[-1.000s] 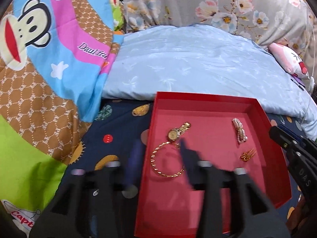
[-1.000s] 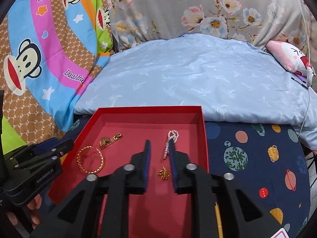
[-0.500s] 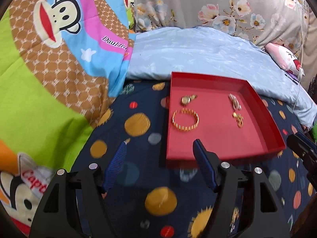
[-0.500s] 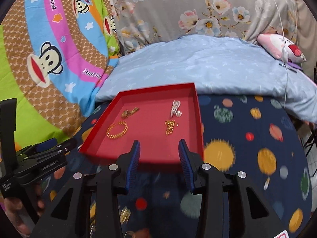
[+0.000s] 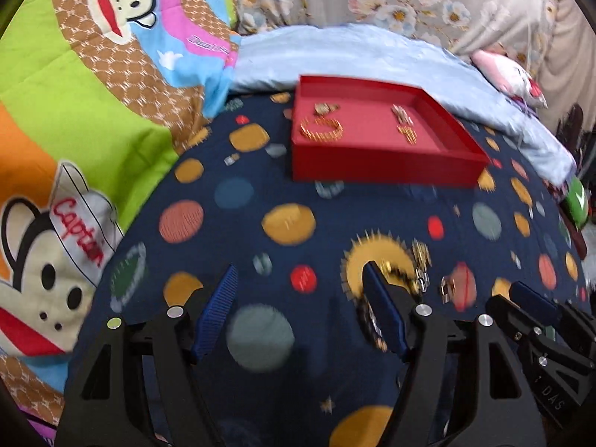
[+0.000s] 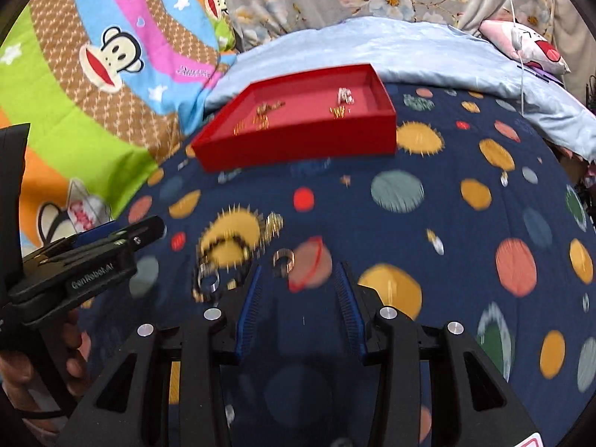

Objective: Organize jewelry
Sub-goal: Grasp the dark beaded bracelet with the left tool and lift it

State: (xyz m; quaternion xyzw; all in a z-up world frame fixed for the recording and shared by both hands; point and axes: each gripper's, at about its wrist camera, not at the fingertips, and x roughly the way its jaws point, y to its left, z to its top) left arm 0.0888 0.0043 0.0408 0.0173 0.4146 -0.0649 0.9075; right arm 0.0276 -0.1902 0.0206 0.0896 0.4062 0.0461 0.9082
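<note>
Both hand-held grippers, left point(image 5: 300, 311) and right point(image 6: 298, 300), hover spread and empty-handed over loose gold and silver jewellery point(image 6: 238, 257) on the navy planet-print bedsheet point(image 6: 428, 223), likely choosing a piece for the shallow red tray point(image 6: 298, 141) beyond, which holds several gold pieces

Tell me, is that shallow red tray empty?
Not empty. The shallow red tray holds a gold bangle and several smaller blurred gold pieces.
</note>
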